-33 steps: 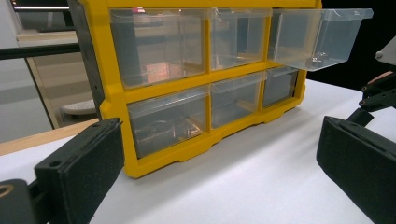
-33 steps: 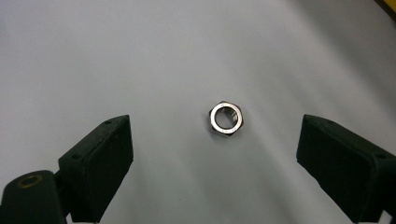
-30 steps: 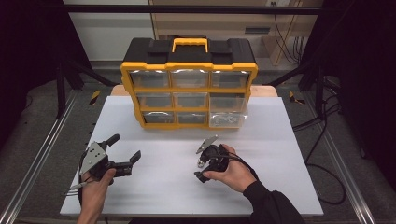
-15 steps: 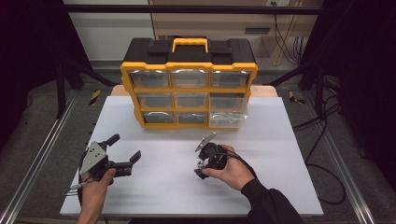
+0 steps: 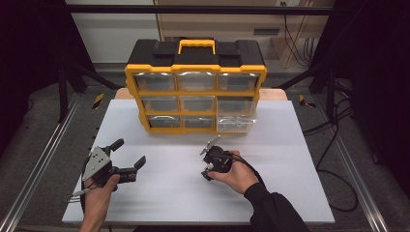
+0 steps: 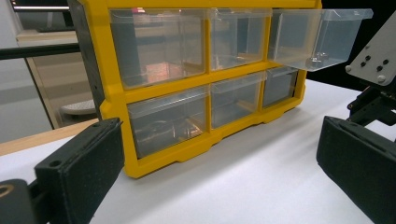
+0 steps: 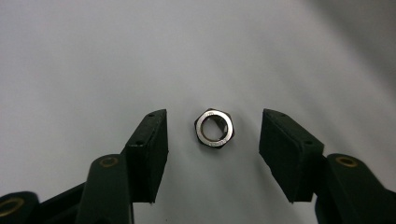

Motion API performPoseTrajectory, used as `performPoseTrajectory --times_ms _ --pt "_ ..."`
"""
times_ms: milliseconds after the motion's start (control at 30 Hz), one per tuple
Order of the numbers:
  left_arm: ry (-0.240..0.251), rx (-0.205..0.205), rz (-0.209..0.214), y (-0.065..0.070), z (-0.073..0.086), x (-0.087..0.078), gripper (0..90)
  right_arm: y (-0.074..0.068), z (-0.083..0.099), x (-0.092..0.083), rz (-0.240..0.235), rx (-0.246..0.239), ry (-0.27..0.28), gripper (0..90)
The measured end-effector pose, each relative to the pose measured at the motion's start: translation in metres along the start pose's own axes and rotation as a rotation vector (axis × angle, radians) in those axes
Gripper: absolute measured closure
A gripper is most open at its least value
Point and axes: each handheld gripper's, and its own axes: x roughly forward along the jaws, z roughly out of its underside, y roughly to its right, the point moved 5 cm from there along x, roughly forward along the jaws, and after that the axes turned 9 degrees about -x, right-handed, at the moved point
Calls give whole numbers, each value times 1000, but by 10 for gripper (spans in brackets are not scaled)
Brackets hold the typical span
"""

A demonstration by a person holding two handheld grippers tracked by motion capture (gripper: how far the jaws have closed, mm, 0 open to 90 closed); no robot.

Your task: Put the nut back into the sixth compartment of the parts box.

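A small steel hex nut (image 7: 214, 128) lies flat on the white table (image 5: 270, 145). The black jaws of my right gripper (image 7: 213, 140) stand on either side of it with a gap on each side. They have just been closing, and the pads do not touch the nut. From above, the right gripper (image 5: 209, 162) points down at the table's middle. At the left, my left gripper (image 5: 129, 152) rests on the table, open and with nothing in it. Its jaws (image 6: 219, 158) face the organizer.
A yellow and black drawer organizer (image 5: 196, 92) with clear drawers stands at the back of the table. Its right middle drawer (image 6: 317, 37) is pulled out and holds a small metal part (image 6: 317, 59). Cables trail on the floor at the right.
The right hand has shifted slightly over the table's middle and its jaws look narrower. The left hand and gripper have stayed where they were.
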Motion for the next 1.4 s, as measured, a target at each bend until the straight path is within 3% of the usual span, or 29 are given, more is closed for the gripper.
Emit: performPoseTrajectory --times_ms 800,933,1400 --pt "1 -3 -1 -1 0 0 8 1 -5 10 -23 21 -42 567" --pt "1 -4 0 0 0 0 8 4 -4 10 -11 -13 -53 590" --pt "1 -3 -1 -1 0 0 8 5 -4 10 -16 -20 -64 634"
